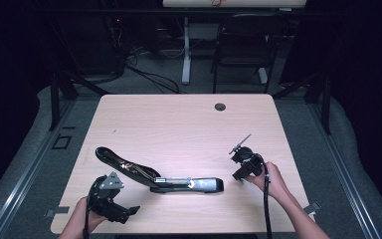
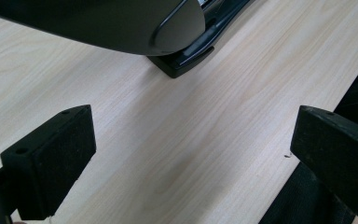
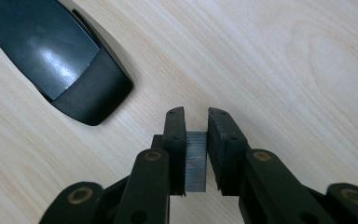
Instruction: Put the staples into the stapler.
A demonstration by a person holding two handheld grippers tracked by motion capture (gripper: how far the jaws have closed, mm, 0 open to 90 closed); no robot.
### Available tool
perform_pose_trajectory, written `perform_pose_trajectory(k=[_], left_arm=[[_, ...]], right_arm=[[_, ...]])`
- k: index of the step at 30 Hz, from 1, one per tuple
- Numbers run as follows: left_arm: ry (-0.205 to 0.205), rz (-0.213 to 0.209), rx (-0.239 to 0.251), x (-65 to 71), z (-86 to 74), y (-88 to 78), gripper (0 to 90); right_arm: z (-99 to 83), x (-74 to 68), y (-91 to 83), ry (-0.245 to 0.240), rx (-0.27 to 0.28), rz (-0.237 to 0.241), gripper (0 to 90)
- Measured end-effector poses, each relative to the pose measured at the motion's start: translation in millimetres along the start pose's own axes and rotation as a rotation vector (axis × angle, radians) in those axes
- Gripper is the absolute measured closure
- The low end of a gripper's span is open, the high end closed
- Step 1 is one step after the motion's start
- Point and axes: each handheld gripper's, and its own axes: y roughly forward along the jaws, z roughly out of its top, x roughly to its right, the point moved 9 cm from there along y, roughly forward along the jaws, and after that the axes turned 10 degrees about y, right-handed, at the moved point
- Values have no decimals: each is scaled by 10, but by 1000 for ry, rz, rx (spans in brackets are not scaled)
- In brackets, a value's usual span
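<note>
A large black stapler [image 1: 194,185] lies at the near middle of the light wood table [image 1: 179,119], its top arm [image 1: 124,164] swung up and back to the left. My right gripper [image 1: 236,164] stands just right of the stapler's base. In the right gripper view this gripper [image 3: 196,116] is shut on a grey strip of staples [image 3: 196,158], with the stapler's glossy end [image 3: 51,46] to the upper left. My left gripper [image 1: 122,199] sits at the near left below the raised arm. Its jaws [image 2: 191,121] stand wide open over bare wood, the stapler [image 2: 121,23] just beyond them.
A cable hole [image 1: 220,106] marks the table's far side. Beyond the table stand a black chair [image 1: 243,40] and a white desk leg [image 1: 185,50]. The table's near edge runs close behind the left gripper, with dark clothing [image 2: 307,205] past it.
</note>
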Motion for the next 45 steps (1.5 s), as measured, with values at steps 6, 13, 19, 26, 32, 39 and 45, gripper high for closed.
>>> perform_pose_trajectory(k=[6, 13, 19, 26, 32, 39, 45], left_arm=[[3, -2, -1, 4, -1, -3, 0], [3, -1, -1, 2, 3, 4, 0], [2, -2, -1, 1, 3, 5, 0], [4, -1, -1, -5, 5, 4, 0], [6, 1, 2, -7, 12, 4, 0], [7, 2, 2, -15, 7, -1, 0], [4, 1, 6, -13, 8, -5, 0]], right_arm=[[43, -59, -1, -21, 41, 1, 778], [71, -98, -18, -76, 42, 1, 778], [106, -129, -33, -101, 59, 1, 779], [142, -183, -26, -119, 72, 6, 779], [149, -233, -22, -129, 64, 23, 779], [193, -271, -35, -135, 80, 31, 779], [231, -323, -31, -149, 84, 34, 779]])
